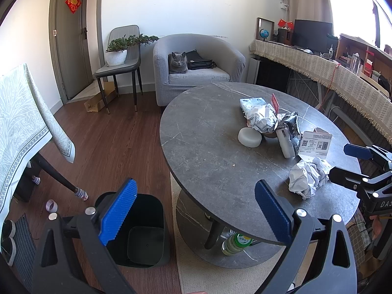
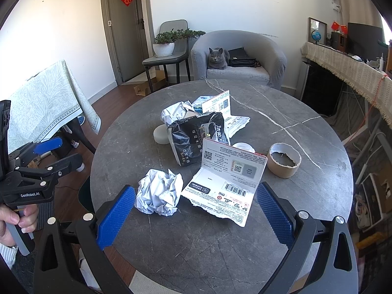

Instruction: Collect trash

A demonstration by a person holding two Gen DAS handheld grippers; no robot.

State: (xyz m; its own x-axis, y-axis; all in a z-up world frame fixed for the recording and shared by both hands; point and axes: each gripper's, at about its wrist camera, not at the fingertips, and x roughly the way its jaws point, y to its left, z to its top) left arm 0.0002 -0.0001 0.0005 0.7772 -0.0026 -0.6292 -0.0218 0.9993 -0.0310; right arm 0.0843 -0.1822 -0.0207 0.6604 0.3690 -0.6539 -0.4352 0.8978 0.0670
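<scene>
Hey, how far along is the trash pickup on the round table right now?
Barely started. The black bin on the floor looks empty. Nothing is in hand: the left tongs and the right tongs are both open. Left on the table: the crumpled paper ball, torn envelope, black bag, cardboard ring and foil wrapper.

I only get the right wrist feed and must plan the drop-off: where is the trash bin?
Observer: The black bin stands on the wood floor left of the round table, under the open left gripper.
Operator: Anything in it?
Observer: It looks empty; only its bare bottom shows.
Operator: Anything under the table?
Observer: A green-capped bottle lies on the lower shelf.
Operator: Which trash sits nearest the right gripper?
Observer: The crumpled paper ball, right beside the open right gripper.
</scene>
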